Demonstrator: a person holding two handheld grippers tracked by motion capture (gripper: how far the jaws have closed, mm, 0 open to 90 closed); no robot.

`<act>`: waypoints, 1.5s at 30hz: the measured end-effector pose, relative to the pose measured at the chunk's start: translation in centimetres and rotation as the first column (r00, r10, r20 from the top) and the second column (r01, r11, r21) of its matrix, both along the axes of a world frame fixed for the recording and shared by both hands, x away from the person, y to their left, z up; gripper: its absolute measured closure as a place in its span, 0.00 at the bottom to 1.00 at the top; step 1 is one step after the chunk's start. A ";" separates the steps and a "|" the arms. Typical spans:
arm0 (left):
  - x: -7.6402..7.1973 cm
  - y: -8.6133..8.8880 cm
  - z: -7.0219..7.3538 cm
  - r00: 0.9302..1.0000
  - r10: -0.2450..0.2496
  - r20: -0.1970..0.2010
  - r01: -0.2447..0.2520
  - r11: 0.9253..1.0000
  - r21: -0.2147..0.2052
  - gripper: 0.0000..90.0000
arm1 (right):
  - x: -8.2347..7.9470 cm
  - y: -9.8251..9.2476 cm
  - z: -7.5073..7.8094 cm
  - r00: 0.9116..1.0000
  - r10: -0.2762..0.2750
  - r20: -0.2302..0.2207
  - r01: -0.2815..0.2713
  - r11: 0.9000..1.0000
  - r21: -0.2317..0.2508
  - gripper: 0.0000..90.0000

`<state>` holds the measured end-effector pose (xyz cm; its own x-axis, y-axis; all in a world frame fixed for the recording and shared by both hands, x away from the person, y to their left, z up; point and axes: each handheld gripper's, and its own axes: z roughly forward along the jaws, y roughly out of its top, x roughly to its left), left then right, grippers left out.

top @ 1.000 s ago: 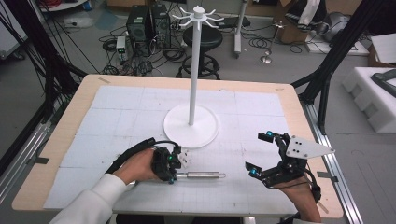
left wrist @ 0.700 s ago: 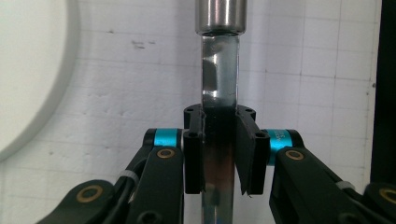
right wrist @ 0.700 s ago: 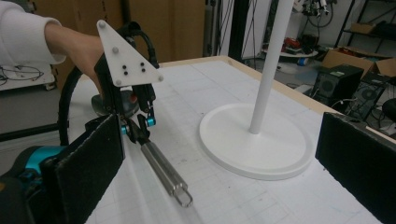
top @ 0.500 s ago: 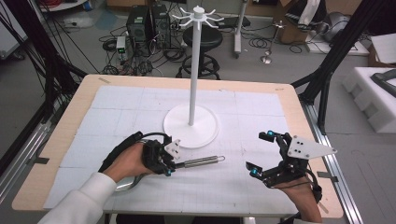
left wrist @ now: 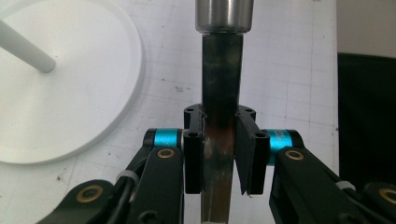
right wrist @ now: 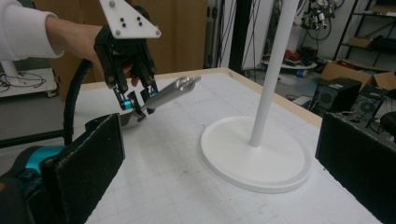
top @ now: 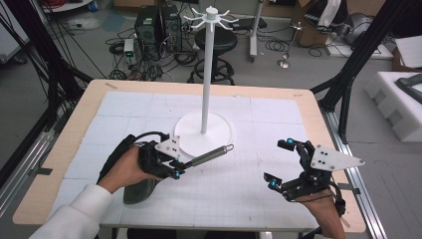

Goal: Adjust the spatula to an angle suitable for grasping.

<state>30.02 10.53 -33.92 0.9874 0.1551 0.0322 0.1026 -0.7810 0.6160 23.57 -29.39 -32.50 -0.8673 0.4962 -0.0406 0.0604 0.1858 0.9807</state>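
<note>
Left tool (top: 175, 167) pinches the metal utensil (top: 209, 155) by its dark handle, ring end raised off the desk (top: 278, 124) and angled toward the white stand (top: 206, 79), just beside its base; I judge the ring is meant for a hook up top. Right tool (top: 281, 164) rests well right of the stand, jaws spread, holding nothing

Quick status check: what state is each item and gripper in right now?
Left gripper: shut on the metal utensil.
Metal utensil: lifted off the table, handle tilted up toward the stand.
Right gripper: open, holding nothing.
White stand: upright, hooks bare.
</note>
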 end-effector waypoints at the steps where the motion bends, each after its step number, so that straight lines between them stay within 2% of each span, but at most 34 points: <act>1: 0.0 0.2 0.2 1.000 0.004 -0.002 -0.004 1.000 -0.014 0.83 | 0.0 0.0 0.0 1.000 0.000 0.001 0.000 1.000 0.000 0.00; 7: -0.1 1.5 1.7 1.000 0.030 0.001 -0.030 0.996 -0.090 0.83 | 0.1 0.1 0.1 1.000 0.005 0.007 -0.005 1.000 0.003 0.00; 11: -0.2 2.1 2.5 0.999 0.049 0.020 -0.045 0.987 -0.151 0.83 | 0.2 0.2 0.1 1.000 0.004 0.005 -0.004 1.000 0.001 0.00; 16: -0.3 2.5 3.2 0.998 0.051 0.024 -0.045 0.978 -0.206 0.83 | 0.2 0.4 -0.1 1.000 0.006 -0.004 -0.006 1.000 -0.004 0.00; 18: -0.3 2.6 3.5 0.999 0.051 0.019 -0.045 0.972 -0.232 0.83 | 0.3 0.4 -0.2 1.000 0.003 -0.006 -0.003 1.000 -0.004 0.00; 24: -0.2 3.1 4.4 0.996 0.076 0.039 -0.062 0.954 -0.294 0.83 | 0.3 0.3 -0.2 1.000 0.003 -0.003 -0.003 1.000 -0.002 0.00; 30: 0.1 4.2 5.7 0.991 0.121 0.053 -0.092 0.920 -0.382 0.83 | 0.3 0.3 -0.3 1.000 0.001 -0.010 -0.001 1.000 -0.003 0.00; 35: 0.1 5.1 6.2 0.989 0.138 0.053 -0.104 0.907 -0.407 0.83 | 0.4 0.3 -0.5 1.000 0.000 -0.019 0.000 1.000 -0.008 0.00; 40: 0.2 5.3 6.5 0.988 0.144 0.059 -0.106 0.901 -0.422 0.83 | 0.5 0.4 -0.6 1.000 0.002 -0.016 -0.002 1.000 -0.013 0.00; 41: 0.2 5.3 6.5 0.988 0.142 0.064 -0.102 0.902 -0.419 0.83 | 0.5 0.4 -0.6 1.000 0.001 -0.013 -0.001 1.000 -0.014 0.00; 43: 0.2 5.3 6.5 0.987 0.146 0.061 -0.106 0.898 -0.427 0.83 | 0.5 0.5 -0.6 1.000 -0.001 -0.024 0.001 1.000 -0.012 0.00; 45: 0.2 5.3 6.6 0.988 0.143 0.062 -0.104 0.901 -0.421 0.83 | 0.6 0.6 -0.6 1.000 0.004 -0.016 -0.004 1.000 -0.013 0.00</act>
